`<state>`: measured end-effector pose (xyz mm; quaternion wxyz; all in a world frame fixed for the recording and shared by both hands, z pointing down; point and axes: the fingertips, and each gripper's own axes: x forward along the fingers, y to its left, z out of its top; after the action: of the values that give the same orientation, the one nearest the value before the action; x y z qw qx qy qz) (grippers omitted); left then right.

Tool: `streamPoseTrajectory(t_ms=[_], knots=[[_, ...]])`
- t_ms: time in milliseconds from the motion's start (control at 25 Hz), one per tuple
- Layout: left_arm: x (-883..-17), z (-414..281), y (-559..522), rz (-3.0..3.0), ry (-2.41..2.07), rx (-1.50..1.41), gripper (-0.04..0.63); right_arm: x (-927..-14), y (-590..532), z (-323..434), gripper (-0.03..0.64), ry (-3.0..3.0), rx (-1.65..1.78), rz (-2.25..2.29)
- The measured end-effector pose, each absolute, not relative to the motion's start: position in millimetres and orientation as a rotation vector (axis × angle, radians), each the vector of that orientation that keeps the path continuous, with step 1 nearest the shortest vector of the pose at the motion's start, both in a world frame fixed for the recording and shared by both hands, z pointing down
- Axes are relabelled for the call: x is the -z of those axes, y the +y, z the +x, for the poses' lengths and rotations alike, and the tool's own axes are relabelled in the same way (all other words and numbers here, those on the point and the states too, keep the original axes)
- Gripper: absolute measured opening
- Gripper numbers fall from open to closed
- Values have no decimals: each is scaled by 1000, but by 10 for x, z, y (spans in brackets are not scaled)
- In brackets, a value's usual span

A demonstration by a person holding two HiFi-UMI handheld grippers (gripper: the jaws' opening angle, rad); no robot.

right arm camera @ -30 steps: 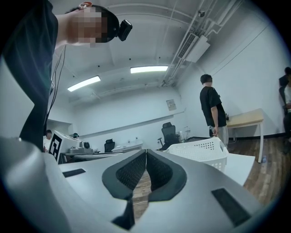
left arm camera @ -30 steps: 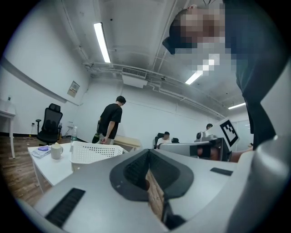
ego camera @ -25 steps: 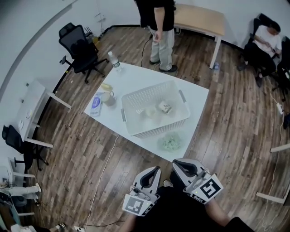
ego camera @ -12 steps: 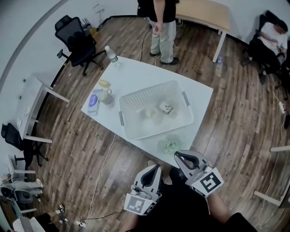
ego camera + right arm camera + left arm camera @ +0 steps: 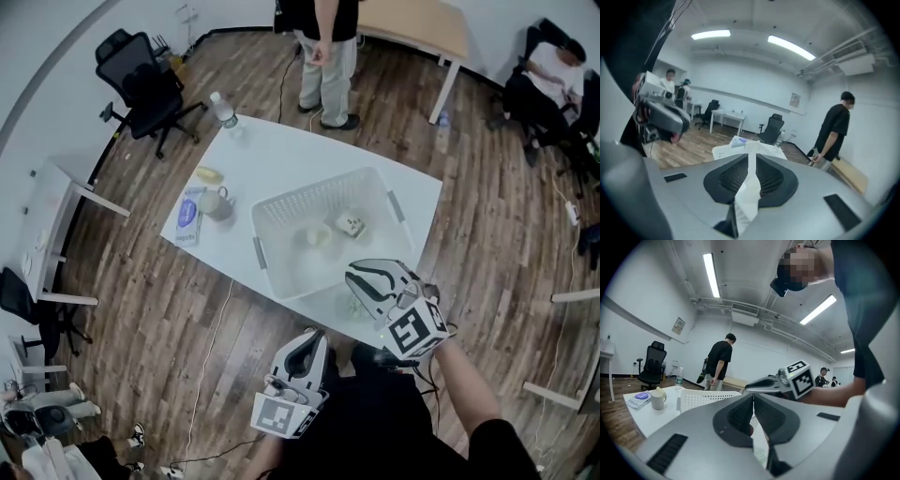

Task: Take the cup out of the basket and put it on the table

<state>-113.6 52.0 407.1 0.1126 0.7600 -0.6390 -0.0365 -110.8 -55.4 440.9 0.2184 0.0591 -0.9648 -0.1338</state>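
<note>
A white basket (image 5: 281,211) stands in the middle of the white table (image 5: 272,150). Inside it lie a pale cup (image 5: 317,237) and a patterned cup (image 5: 351,225). My right gripper (image 5: 356,275) hovers over the table's near edge, just short of the basket's near right corner, jaws together and empty. My left gripper (image 5: 307,339) is lower, off the table's near edge, shut with nothing held. The left gripper view looks level across the table at the basket (image 5: 705,399), with the right gripper (image 5: 761,384) beside it.
A mug (image 5: 217,202), a blue packet (image 5: 188,217), a yellow item (image 5: 209,174) and a bottle (image 5: 223,110) sit on the table's left part. A greenish item (image 5: 345,306) lies by the near edge. A person (image 5: 325,56) stands at the far end; an office chair (image 5: 141,84) is at far left.
My right gripper has travelled forward from beside my body to above the table's near edge and rolled. The left gripper has edged forward. Both stay shut.
</note>
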Motion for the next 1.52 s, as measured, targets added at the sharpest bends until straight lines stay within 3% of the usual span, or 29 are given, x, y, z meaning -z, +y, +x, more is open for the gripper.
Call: streamPoseTrajectory(t_ms=[160,680,880,1200,1520], knots=[[-4033,-1331,598,2210,-1910,100,12,-4828,-809,-1591,89,-2449,569,-56],[-4160,-1888,973,2036,-2007,73,12,-6444,-1047,-2149,118,-1959,708,-386],[-4212,-2054,1102,1992,-2028,62,11,-6809,-1088,-2184,114,-1876,649,-392],[-4221,-2148,1252,1968,-2054,47,12,-7041,-1234,-2159,34,-1828,584,-313],[-4169,-2190,1254,2014,-2050,41,11,-6642,-1166,-2286,28,-1914,603,-288]])
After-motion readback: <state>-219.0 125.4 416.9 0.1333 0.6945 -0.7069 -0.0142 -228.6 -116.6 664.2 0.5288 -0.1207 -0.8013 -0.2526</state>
